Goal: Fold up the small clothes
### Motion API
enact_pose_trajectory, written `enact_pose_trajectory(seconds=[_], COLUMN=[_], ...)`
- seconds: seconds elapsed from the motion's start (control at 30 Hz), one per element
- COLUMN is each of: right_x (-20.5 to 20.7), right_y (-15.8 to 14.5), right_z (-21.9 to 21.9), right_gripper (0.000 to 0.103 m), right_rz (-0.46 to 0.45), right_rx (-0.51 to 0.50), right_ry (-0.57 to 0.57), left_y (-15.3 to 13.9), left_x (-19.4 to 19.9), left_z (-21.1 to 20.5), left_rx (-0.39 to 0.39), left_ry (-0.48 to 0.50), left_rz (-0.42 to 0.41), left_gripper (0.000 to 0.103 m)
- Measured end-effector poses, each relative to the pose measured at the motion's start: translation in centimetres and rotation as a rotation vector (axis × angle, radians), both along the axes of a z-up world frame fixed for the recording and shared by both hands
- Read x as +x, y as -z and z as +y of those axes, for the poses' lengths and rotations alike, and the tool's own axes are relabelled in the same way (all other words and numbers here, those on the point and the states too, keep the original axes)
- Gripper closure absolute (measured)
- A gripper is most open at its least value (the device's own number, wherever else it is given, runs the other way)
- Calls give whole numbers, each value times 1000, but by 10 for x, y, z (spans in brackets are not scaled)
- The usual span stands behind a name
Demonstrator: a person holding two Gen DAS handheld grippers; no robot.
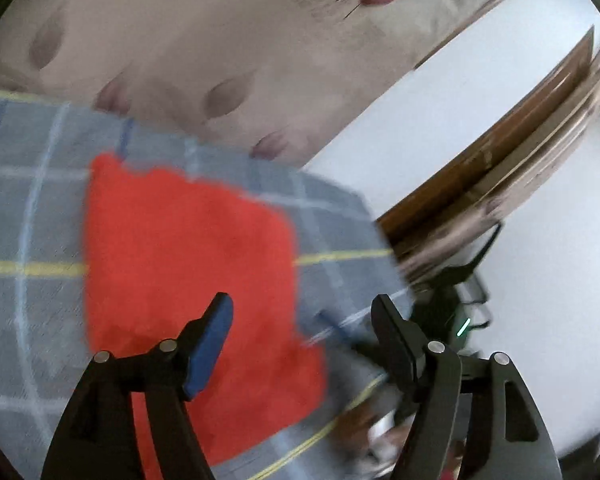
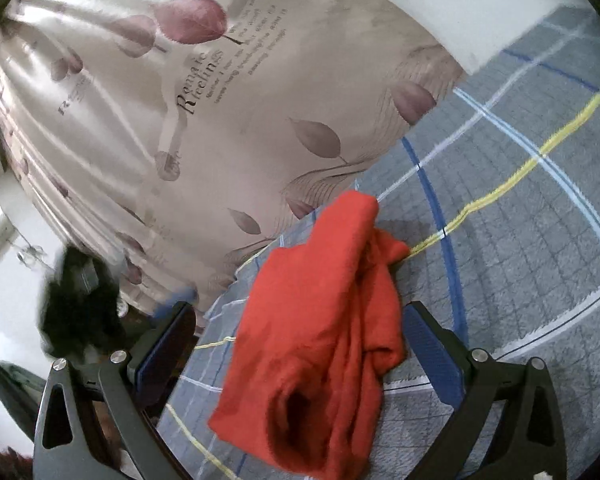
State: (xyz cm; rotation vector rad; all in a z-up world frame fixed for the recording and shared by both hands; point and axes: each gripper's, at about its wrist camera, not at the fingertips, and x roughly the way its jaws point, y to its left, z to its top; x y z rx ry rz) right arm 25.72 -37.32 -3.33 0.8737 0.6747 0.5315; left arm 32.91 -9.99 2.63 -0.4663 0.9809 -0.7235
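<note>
red garment (image 2: 320, 320) rumpled | grey plaid cover (image 2: 520, 240) | left view blurred

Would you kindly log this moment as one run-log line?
task: fold | red garment: bunched on plaid blanket | left gripper: open, empty | right gripper: open, straddling garment

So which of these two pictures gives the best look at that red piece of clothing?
The right wrist view: the red garment is sharp there, bunched and creased on the plaid blanket. The left wrist view shows it only as a flat, motion-blurred red patch.
</note>
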Motion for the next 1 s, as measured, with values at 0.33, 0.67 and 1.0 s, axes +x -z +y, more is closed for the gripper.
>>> enact_pose_trajectory(seconds=[0.33,0.67,1.0], right_x=[56,114,-25], right_y=[-29,-14,-38], right_z=[18,48,10], right_gripper=[2,84,37], right_rz=[47,151,17], right_rx=[-225,-528,-255], right_ry=[-78,-164,-155], left_y=[65,65,47], left_x=[-65,-95,-120], left_z=[-41,-54,-22], left_rx=[127,72,366], left_ry=[210,303,12], left_rz=[-121,-160,-302], left_gripper=[31,31,21])
